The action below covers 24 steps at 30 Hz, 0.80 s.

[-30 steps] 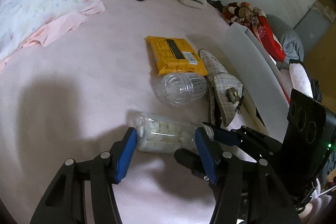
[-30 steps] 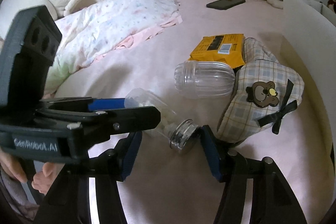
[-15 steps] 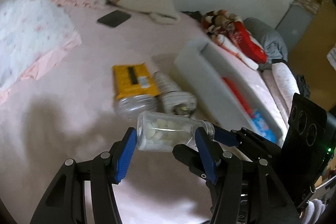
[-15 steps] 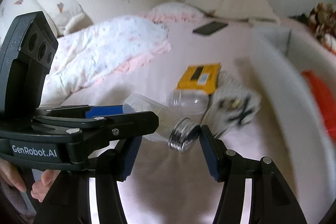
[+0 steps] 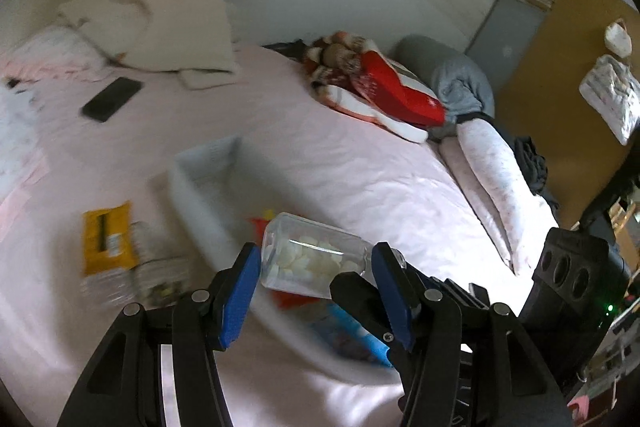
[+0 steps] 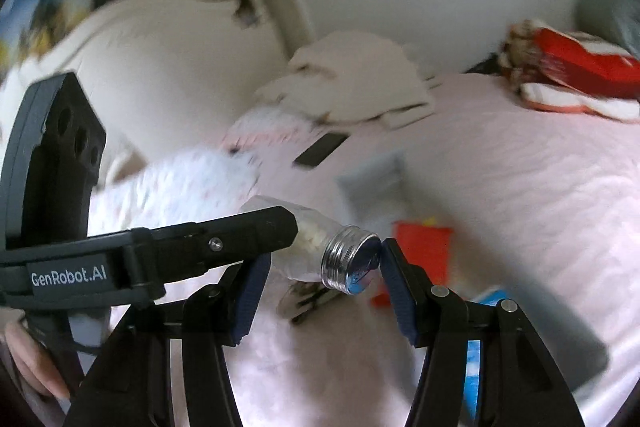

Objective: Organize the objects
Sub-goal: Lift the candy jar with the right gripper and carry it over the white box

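Both pairs of blue fingers share one load: the left gripper is clamped on the body of the clear bottle of white tablets, the right gripper around its metal cap end, its right pad touching. It hangs sideways above the pale bin. Yellow packet lies on the pink bedspread at nine o'clock from the bottle, a dark phone at eleven.

The left gripper points downward at a slant, its 2 blue pads pressed against the ends of a clear bottle lying crosswise between them. The right gripper comes in from the side; its right pad seems to touch the bottle's metal cap, though blur leaves this uncertain. Fingers of a hand wrap the left gripper's handle.
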Available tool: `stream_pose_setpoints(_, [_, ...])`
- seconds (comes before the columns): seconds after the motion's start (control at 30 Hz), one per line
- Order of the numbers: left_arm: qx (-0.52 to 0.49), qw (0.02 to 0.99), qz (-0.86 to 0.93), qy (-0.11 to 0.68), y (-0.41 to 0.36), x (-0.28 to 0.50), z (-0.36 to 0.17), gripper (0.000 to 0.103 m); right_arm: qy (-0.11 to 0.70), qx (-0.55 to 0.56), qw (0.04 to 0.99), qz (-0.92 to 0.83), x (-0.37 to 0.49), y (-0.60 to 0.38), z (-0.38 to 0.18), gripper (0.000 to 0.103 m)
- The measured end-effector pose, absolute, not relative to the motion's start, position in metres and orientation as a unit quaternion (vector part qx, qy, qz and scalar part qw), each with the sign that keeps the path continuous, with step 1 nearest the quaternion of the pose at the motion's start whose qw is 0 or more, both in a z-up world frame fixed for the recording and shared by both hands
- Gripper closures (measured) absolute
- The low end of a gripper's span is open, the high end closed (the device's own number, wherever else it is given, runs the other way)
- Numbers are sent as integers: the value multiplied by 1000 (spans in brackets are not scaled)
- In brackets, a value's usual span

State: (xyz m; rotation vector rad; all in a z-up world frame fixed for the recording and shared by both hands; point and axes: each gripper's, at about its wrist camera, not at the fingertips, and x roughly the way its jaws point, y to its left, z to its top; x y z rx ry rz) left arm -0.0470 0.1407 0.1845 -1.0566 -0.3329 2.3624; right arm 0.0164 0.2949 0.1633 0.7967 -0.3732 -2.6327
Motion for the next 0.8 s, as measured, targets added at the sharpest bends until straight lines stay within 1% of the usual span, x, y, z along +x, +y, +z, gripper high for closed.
stream_pose_setpoints(0.17, [-408, 279, 864, -94, 181, -61, 183, 47, -181, 287, 133, -931, 9, 330, 160, 45])
stream_pose_setpoints(0.3, [-432, 274, 854, -91, 187, -73, 170, 47, -210, 318, 120, -917, -4, 336, 148, 46])
stream_pose_setpoints(0.43, [-448, 280, 843, -101, 185, -86, 156, 47, -214, 338, 115, -909, -7, 339, 143, 47])
stream_pose_setpoints(0.53, [-462, 279, 836, -97, 186, -99, 143, 47, -232, 354, 117, -898, -9, 341, 136, 47])
stream_pose_setpoints(0.67, [-471, 259, 839, -84, 192, -114, 128, 49, -261, 376, 133, -879, -13, 342, 122, 50])
stream_pose_setpoints(0.7, [-472, 258, 839, -81, 193, -116, 126, 49, -265, 376, 137, -877, -13, 342, 121, 52])
stream_pose_setpoints(0.8, [-472, 254, 842, -67, 198, -117, 121, 49, -258, 382, 139, -876, -17, 339, 118, 53])
